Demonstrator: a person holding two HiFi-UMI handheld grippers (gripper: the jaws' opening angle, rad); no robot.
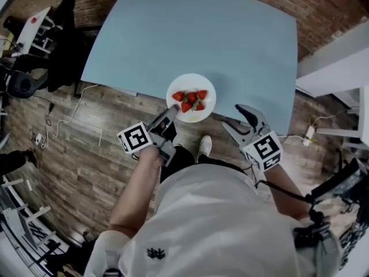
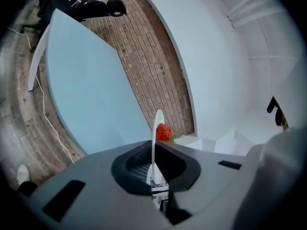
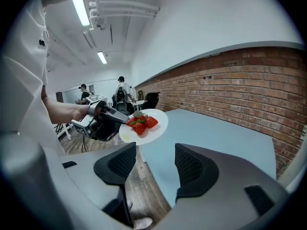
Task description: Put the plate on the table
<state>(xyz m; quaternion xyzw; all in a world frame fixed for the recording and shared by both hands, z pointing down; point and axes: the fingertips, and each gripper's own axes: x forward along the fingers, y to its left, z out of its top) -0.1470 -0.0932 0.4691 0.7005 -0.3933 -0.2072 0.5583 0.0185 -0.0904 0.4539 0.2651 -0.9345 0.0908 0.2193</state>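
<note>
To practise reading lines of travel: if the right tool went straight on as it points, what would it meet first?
Probably the blue table, near its edge; the plate sits left of that line.

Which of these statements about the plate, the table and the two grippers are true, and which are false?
1. The left gripper is shut on the rim of the white plate. True.
2. The plate is empty. False: strawberries lie on it.
3. The right gripper also grips the plate. False: its fingers stand apart with nothing between them.
4. The table has a light blue top. True.
</note>
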